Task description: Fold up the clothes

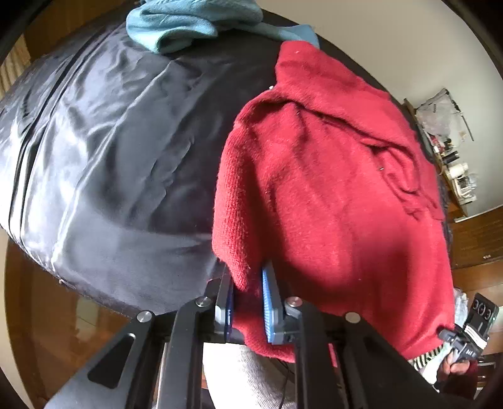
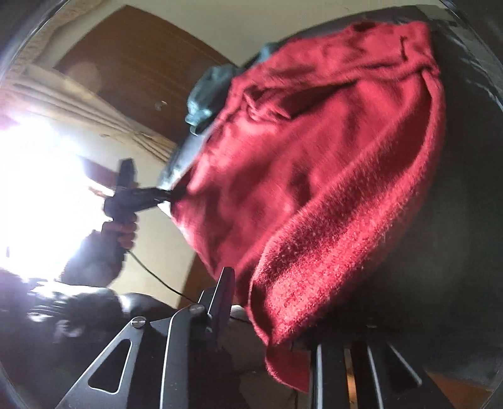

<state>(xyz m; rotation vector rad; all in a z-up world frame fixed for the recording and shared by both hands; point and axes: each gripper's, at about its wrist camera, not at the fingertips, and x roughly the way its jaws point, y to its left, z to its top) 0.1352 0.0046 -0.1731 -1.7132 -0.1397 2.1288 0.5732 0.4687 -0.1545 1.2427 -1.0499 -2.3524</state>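
A red knitted sweater (image 1: 330, 188) lies partly on a surface under a shiny black cloth (image 1: 110, 151), its near hem lifted. My left gripper (image 1: 248, 299) is shut on the sweater's near left corner, red knit between its blue pads. My right gripper (image 1: 452, 338) shows at the lower right of the left wrist view, clamped on the other corner. In the right wrist view the sweater (image 2: 314, 173) hangs stretched and blurred. It drapes over my right gripper (image 2: 261, 302), hiding the right finger. The left gripper (image 2: 163, 196) also shows there, pinching the far corner.
A teal garment (image 1: 188, 22) lies bunched at the far end of the black cloth. A cluttered shelf (image 1: 446, 148) stands against the wall on the right. Wooden floor (image 1: 63, 314) shows below the surface. A bright window (image 2: 34, 188) glares at the left.
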